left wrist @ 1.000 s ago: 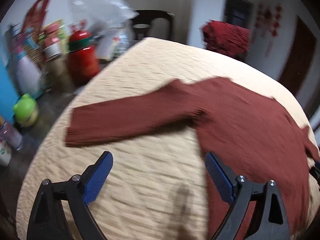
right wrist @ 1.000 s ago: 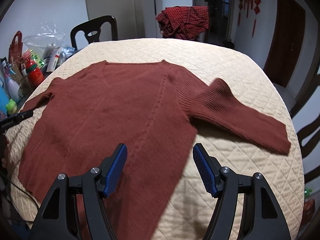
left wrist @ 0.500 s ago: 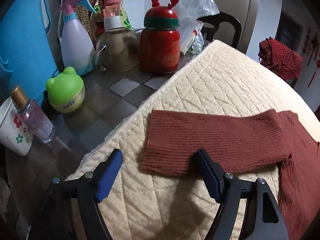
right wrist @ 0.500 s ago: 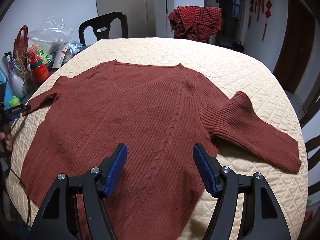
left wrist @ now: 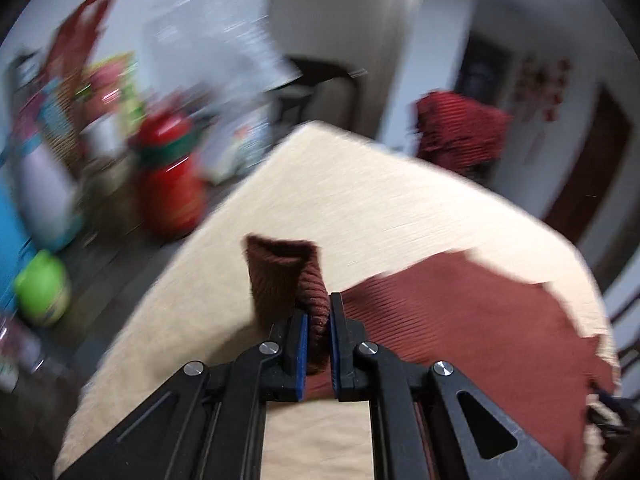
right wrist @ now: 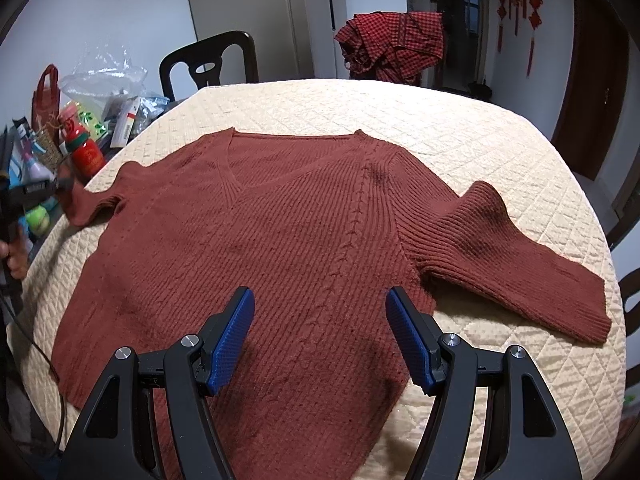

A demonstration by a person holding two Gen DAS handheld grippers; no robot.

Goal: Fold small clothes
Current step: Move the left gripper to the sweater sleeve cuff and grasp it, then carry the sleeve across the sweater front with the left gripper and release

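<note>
1. The rust-brown knitted sweater (right wrist: 304, 240) lies spread face up on the quilted tabletop (right wrist: 460, 128), its body directly ahead of and beneath the right gripper (right wrist: 320, 336), whose jaws stand wide apart with nothing between them.
2. The left gripper (left wrist: 318, 336) has its jaws clamped on the cuff of the left sleeve (left wrist: 280, 276), which stands up just ahead of the jaw tips.
3. Judged from this, folding has barely begun: one sleeve is gripped and raised, no fold is laid, and the right sleeve (right wrist: 520, 264) lies flat out to the side.
4. Only the left wrist view shows the pinch itself, though blurred; only the right wrist view shows the whole garment, the V-neck and the untouched hem.
</note>
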